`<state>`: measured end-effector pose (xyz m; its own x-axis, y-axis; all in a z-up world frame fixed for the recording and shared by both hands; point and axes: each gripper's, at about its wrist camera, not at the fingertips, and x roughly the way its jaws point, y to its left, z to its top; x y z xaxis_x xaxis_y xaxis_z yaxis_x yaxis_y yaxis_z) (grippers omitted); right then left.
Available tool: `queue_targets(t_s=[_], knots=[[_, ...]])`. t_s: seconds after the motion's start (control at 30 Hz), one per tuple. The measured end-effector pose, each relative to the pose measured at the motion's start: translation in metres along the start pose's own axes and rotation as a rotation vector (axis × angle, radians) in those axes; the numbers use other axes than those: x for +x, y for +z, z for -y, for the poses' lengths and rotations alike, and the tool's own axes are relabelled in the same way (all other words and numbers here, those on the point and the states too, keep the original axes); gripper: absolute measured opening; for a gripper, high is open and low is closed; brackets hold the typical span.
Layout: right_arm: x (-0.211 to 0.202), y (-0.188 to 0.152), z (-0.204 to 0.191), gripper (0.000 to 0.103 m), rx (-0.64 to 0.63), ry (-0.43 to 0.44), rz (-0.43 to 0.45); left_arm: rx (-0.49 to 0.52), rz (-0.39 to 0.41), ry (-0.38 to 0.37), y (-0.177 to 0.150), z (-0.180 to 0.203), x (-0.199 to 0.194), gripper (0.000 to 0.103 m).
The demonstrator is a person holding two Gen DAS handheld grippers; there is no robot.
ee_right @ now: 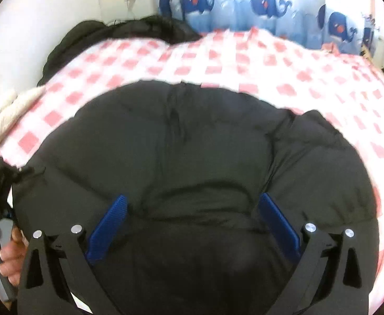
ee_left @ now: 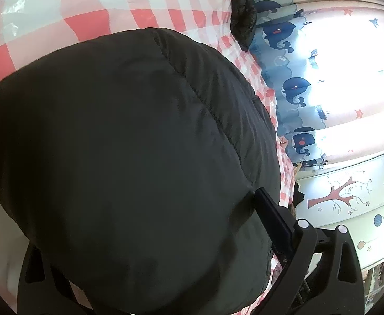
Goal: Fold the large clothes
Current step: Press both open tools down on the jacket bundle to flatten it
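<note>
Black puffer jacket (ee_right: 192, 162) spread in a bulging heap on pink-and-white checked cloth (ee_right: 244, 60), filling the near part of both views. Right claw (ee_right: 192, 225) wide open, blue pads (ee_right: 108, 228) pressed down onto padded fabric on either side of a fold. Left claw (ee_left: 144, 262) mostly buried behind jacket, one dark finger (ee_left: 273, 220) against its edge; open or closed, cannot tell. Whale-print curtain (ee_right: 265, 2) behind. Hand (ee_right: 9, 257) at lower left of right view.
</note>
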<state>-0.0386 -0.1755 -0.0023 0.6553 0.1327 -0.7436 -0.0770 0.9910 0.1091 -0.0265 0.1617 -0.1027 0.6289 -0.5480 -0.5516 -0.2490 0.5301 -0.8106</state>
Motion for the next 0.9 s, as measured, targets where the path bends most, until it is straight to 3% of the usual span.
queue_targets(t_s=[0.1, 0.17, 0.27, 0.43, 0.5, 0.6, 0.73, 0.9], knots=[[0.034, -0.009, -0.007, 0.097, -0.019, -0.026, -0.156, -0.015, 0.002, -0.004, 0.002, -0.002, 0.001, 0.091], [0.033, -0.006, -0.01, 0.097, -0.051, -0.035, -0.147, -0.029, 0.004, -0.008, 0.001, -0.005, 0.001, 0.091], [0.009, 0.019, -0.001, 0.097, 0.019, -0.025, -0.028, -0.045, 0.005, -0.015, 0.001, -0.006, 0.001, 0.091], [0.046, 0.09, 0.011, 0.097, 0.03, -0.102, -0.049, -0.059, 0.001, -0.012, 0.001, -0.008, 0.002, 0.091], [0.088, 0.107, 0.018, 0.097, 0.043, -0.135, -0.102, -0.053, 0.001, -0.003, 0.001, -0.007, 0.005, 0.091], [0.147, 0.097, 0.025, 0.098, 0.058, -0.125, -0.279, -0.035, -0.001, 0.007, 0.001, -0.005, 0.007, 0.091], [0.115, 0.092, 0.023, 0.097, 0.061, -0.088, -0.22, -0.044, -0.003, -0.005, 0.001, -0.006, 0.006, 0.091], [0.042, 0.04, 0.006, 0.097, -0.005, -0.054, -0.099, -0.078, 0.017, -0.041, 0.001, -0.011, 0.002, 0.091]])
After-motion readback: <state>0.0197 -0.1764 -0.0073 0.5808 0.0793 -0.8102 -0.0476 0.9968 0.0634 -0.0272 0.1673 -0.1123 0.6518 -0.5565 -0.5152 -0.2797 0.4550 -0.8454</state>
